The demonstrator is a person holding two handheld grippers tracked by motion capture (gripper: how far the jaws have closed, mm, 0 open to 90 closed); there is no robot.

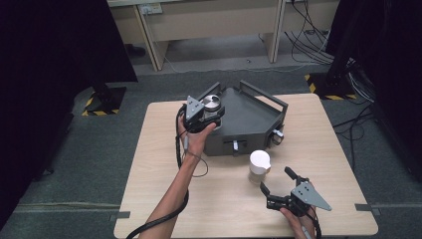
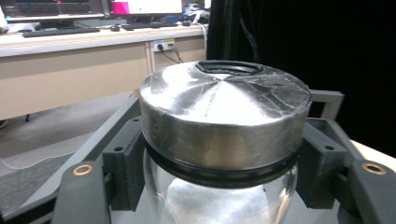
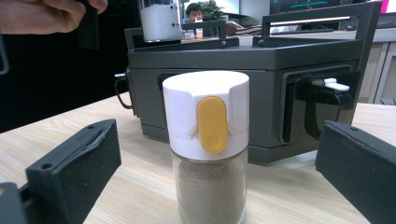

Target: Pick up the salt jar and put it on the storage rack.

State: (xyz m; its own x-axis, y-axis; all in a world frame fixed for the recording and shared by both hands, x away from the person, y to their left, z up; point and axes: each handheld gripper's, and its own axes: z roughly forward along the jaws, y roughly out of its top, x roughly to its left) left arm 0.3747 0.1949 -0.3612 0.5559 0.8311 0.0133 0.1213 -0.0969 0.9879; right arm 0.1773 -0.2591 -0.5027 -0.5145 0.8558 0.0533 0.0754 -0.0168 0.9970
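1. wooden table (image 1: 164, 199) on grey carpet, desks + cables at top of high view.
2. left gripper (image 1: 206, 118) sits centre-left of high view, jaws clamped on a glass jar w/ metal lid (image 2: 224, 116); in left gripper view the lid fills frame centre, black pads pressed to the glass just under it on both sides.
3. jar is held over the left corner of the dark grey tray (image 1: 249, 119), which stands at table centre.
4. right gripper (image 1: 277, 186) low right in high view, jaws spread wide, nothing between the pads; in right gripper view they flank the frame bottom left + right.
5. spice shaker (image 3: 206, 144), white cap w/ yellow tab, brownish powder inside, stands upright on table between those jaws but apart from both; in high view it's just below the tray's front wall.
6. tray front shows a slot w/ a white clip (image 3: 337, 85), mid right of right gripper view.
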